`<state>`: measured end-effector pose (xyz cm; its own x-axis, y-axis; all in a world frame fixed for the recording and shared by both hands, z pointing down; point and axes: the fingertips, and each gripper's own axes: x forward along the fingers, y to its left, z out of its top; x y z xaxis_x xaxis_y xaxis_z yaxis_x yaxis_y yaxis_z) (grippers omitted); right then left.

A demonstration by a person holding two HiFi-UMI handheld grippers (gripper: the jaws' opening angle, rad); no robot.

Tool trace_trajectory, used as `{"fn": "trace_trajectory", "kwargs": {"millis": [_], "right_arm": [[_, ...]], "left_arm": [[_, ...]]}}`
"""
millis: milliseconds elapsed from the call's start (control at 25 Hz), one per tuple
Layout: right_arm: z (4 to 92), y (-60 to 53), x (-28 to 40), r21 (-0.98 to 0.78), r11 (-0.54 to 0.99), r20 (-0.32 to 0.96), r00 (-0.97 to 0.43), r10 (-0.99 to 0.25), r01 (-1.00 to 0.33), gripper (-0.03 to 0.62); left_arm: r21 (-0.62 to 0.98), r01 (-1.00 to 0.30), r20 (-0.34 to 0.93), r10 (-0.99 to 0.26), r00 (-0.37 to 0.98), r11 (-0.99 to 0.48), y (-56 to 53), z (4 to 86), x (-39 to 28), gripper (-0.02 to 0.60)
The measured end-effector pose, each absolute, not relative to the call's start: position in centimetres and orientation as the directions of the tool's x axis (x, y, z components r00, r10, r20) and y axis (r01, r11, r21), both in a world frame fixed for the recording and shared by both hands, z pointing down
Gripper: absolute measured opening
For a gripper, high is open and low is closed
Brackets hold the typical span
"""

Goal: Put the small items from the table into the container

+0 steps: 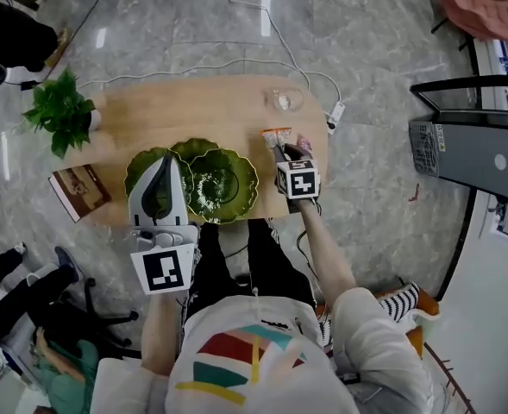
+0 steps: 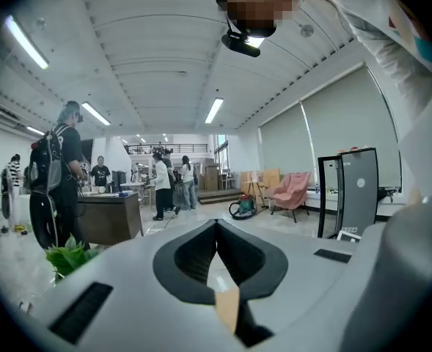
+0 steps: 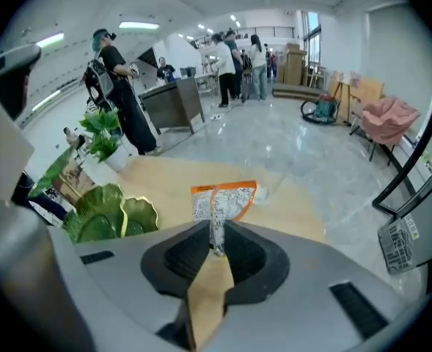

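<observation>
An orange and white packet [image 3: 223, 200] stands up from the wooden table [image 1: 193, 106] at its right side, seen in the head view as the packet [image 1: 277, 134]. My right gripper [image 3: 216, 229] points down at it and is shut on the packet's near edge, which is pinched between the jaws. In the head view the right gripper [image 1: 281, 151] is just right of the green leaf-shaped dishes [image 1: 228, 184]. My left gripper [image 1: 166, 160] hangs over the left dish, shut and with nothing in it. In its own view the left gripper [image 2: 216, 224] faces the room.
A potted plant [image 1: 59, 110] and a book [image 1: 79, 190] are at the table's left end. A glass bowl [image 1: 285, 100] sits at the far edge, a white power strip [image 1: 334, 115] at the right edge. A small pinkish item [image 1: 304, 141] lies beside the packet. People stand farther off.
</observation>
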<state>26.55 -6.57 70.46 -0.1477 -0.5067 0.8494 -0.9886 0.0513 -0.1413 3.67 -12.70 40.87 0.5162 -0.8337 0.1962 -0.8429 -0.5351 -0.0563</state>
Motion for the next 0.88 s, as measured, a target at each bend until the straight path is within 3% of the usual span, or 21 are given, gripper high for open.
{"fn": "trace_trajectory", "kwargs": {"millis": [160,320,480,600,880], "right_arm": [[59.5,-8.7,26.8,-0.127,0.031,0.718,-0.114,-0.687,-0.991,0.069],[46.9,-10.1,25.7,-0.169,0.036,0.498,-0.117,-0.859,-0.985,0.066],[37.2,-9.2,23.1,-0.203,0.109,0.314,-0.170,-0.934,-0.973,0.066],[35.2,-7.6,19.9,-0.171,0.197,0.289,-0.241,-0.927,-0.965,0.066],[37.5,-5.4,15.9,-0.150,0.307,0.362,-0.342,-0.867,-0.940,0.066]], "left_arm": [[-0.075,-0.852,0.149,-0.851,0.504,-0.518,-12.0,36.6,1.9,0.009],[-0.093,-0.886,0.105,-0.889,0.445,-0.454,-11.6,33.3,-1.1,0.009],[-0.079,-0.927,0.016,-0.931,0.365,-0.366,-12.2,29.2,-3.9,0.009],[-0.097,-0.945,-0.034,-0.948,0.318,-0.313,-12.2,26.9,-6.1,0.009],[-0.097,-0.957,-0.039,-0.959,0.279,-0.275,-9.9,26.5,-7.9,0.009]]}}
